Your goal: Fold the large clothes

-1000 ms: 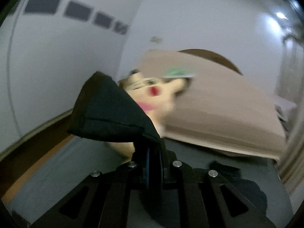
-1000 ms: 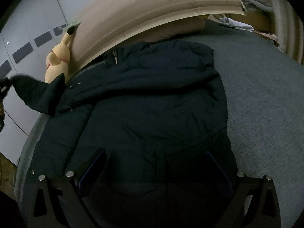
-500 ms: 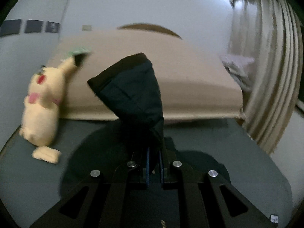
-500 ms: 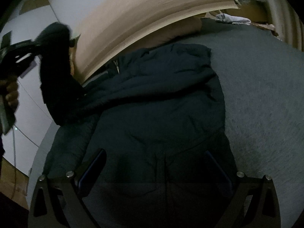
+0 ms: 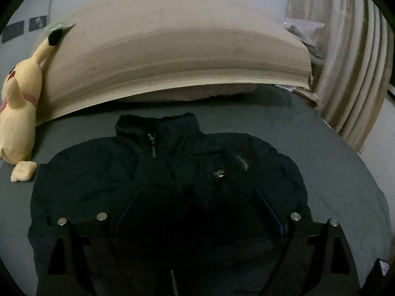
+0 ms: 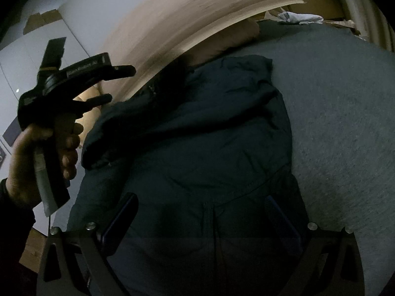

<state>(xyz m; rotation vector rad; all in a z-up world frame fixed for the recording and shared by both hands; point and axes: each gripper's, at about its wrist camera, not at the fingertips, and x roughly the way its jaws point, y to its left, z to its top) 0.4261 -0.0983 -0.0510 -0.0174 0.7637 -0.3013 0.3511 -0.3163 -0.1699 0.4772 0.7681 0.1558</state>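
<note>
A dark navy padded jacket [image 5: 172,172] lies front up on the grey bed, collar toward the headboard, with one sleeve folded across its chest [image 6: 172,123]. My left gripper [image 5: 197,212] is open and empty, held above the jacket's chest; it also shows in the right wrist view [image 6: 116,83], raised at the left in a hand. My right gripper [image 6: 202,212] is open and empty above the jacket's lower part.
A tan headboard [image 5: 172,49] runs along the back, with a pillow [image 5: 187,93] below it. A yellow plush toy [image 5: 19,113] leans at the left. Curtains [image 5: 350,74] hang at the right. Loose cloth [image 6: 298,18] lies at the far right corner. The grey bed cover [image 6: 345,123] stretches to the right.
My left gripper swung the sleeve cuff over the jacket and let it go; its jaws are now open. The sleeve now lies across the chest. My right gripper stayed open and nearly still.
</note>
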